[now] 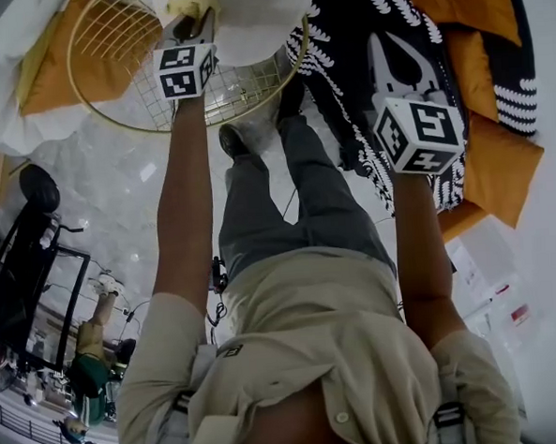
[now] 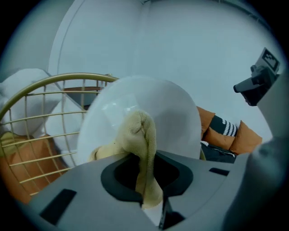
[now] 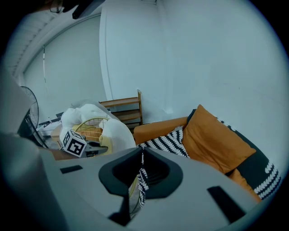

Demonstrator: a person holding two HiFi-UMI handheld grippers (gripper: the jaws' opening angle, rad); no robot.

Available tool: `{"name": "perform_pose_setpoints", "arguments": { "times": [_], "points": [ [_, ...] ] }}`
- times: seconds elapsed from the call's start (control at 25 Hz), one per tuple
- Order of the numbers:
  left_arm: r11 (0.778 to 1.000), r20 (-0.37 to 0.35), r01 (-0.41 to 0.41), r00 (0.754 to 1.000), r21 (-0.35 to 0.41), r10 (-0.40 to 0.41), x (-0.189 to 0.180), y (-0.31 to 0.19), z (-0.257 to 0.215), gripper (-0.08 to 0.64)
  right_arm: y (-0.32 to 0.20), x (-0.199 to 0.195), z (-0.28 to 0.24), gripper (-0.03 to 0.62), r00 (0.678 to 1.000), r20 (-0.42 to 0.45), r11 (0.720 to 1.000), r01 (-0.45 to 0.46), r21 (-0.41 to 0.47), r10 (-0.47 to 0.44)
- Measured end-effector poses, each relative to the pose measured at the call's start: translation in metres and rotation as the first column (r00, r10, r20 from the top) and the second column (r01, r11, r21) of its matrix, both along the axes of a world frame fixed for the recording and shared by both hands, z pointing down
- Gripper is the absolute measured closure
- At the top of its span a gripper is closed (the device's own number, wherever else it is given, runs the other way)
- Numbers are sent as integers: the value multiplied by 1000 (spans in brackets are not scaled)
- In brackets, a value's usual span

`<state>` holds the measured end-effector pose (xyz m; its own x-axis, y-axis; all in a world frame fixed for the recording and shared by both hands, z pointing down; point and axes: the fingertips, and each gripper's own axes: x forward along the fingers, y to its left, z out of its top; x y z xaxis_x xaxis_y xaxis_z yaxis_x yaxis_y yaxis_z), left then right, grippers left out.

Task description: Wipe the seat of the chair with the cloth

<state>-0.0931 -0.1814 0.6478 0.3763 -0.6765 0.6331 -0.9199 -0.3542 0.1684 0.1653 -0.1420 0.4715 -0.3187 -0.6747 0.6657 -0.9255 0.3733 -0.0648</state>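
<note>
My left gripper [image 1: 194, 24], closed on the cloth [image 2: 143, 135], sits hard against the white seat cushion [image 2: 176, 113]. The chair's gold wire rim [image 1: 102, 110] curves round its left side and hems it in. My right gripper [image 1: 395, 57], jaws together, hangs over the black-and-white cushion [image 1: 341, 25], with orange cushions [image 1: 499, 156] crowding its right. Bare floor [image 1: 126, 197] lies open left of my left arm. My legs [image 1: 295, 187] fill the gap between my arms.
</note>
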Motion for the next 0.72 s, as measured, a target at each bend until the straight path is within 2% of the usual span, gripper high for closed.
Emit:
{"name": "perform_pose_setpoints", "arguments": {
  "times": [0.08, 0.16, 0.28, 0.4, 0.56, 0.72],
  "points": [
    [997, -22, -72, 997, -3, 72, 41, 5, 4, 486, 1, 5, 2, 565, 1000, 0, 1000, -9, -4, 9],
    [984, -41, -176, 983, 4, 176, 89, 14, 4, 486, 2, 11, 4, 565, 1000, 0, 1000, -19, -7, 19],
    [944, -69, -330, 941, 21, 330, 160, 34, 0, 486, 3, 19, 8, 565, 1000, -3, 999, -31, -12, 31],
    [910, -95, -414, 905, 32, 415, 204, 51, -4, 486, 4, 24, 11, 565, 999, -4, 999, -38, -15, 38],
    [893, -101, -448, 888, 34, 449, 221, 62, -6, 486, 4, 24, 10, 565, 999, -3, 999, -39, -14, 39],
    [907, -93, -421, 902, 30, 422, 202, 56, -1, 486, 3, 23, 10, 565, 999, -5, 999, -36, -14, 36]
  ]
}}
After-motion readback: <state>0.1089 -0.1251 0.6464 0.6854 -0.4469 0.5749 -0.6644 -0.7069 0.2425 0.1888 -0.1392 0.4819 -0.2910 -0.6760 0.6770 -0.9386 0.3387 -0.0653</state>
